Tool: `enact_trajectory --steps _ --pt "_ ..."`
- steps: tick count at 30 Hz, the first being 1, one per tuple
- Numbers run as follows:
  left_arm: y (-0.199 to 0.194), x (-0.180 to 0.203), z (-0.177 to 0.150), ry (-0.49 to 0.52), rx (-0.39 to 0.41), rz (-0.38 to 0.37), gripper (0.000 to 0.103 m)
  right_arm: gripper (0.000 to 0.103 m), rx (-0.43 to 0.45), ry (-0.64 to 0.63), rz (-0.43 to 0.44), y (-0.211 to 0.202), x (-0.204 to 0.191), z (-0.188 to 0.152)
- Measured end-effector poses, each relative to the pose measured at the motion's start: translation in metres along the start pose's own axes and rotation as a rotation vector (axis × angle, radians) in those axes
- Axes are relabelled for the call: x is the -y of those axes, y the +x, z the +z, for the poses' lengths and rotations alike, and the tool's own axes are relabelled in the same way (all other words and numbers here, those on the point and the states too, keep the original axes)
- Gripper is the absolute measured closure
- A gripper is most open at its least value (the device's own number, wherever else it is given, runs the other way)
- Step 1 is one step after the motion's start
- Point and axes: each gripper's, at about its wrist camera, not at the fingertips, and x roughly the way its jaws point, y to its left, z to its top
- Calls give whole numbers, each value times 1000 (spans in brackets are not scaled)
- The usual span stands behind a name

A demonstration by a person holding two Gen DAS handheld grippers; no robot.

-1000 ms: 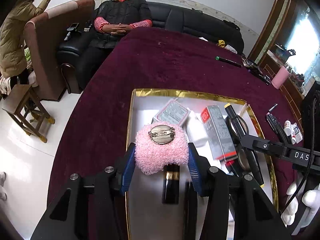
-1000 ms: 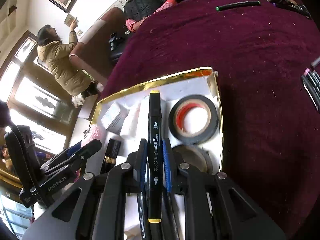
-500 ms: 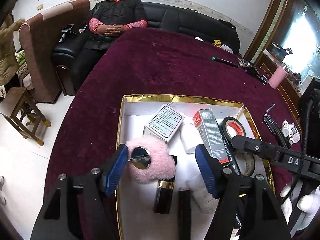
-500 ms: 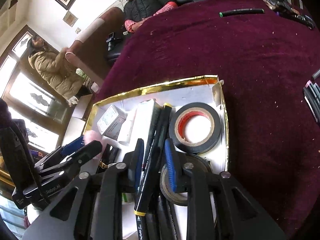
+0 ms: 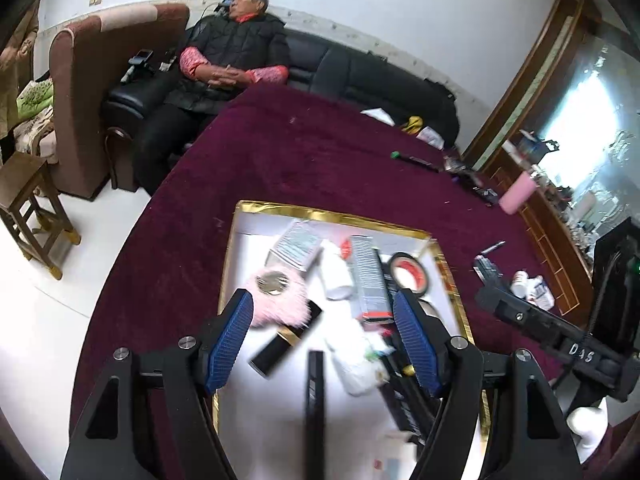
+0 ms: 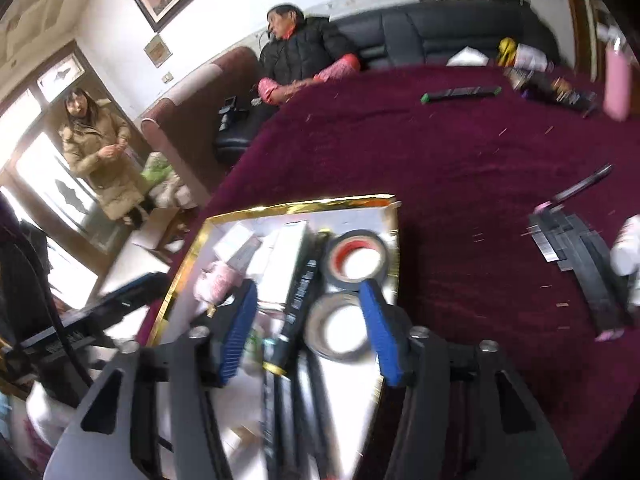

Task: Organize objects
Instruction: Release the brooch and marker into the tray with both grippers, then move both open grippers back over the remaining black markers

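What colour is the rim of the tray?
Gold: the tray has a shiny gold rim around a white inside, clearest in the left wrist view.

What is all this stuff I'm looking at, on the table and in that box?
Box: one, gold rim, white inside, on the table.
Fluffy brooch: one, pink, in the box, left side.
Lipstick tube: one, black with gold band, beside the brooch.
Cartons: two, grey-white, at the box's middle and back.
Tape rolls: two, black and grey, at the box's right.
Marker: one, black, in the box.
Pen: one, black with green ends, far on the table.
Tablecloth: one, maroon.
Left gripper: open, above the box.
Right gripper: jaws just opened, marker released.
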Motion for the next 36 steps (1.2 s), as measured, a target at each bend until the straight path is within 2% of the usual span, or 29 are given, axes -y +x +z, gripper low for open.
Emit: enact_trajectory --steps 3,8,19,27,36 --pt "-11 15 -8 16 24 -7 35 38 56 -38 -64 -21 0 -7" --pt "-21 46 -21 32 32 -46 35 29 144 -49 -149 -66 22 -23" --pt "-14 137 -35 113 15 -81 35 24 279 -31 -317 -152 86 -56" --pt "14 199 -36 187 -6 -66 35 24 330 -22 -437 -191 131 -68" --pt "76 235 -34 209 -92 -31 35 24 316 10 -473 -208 190 -65"
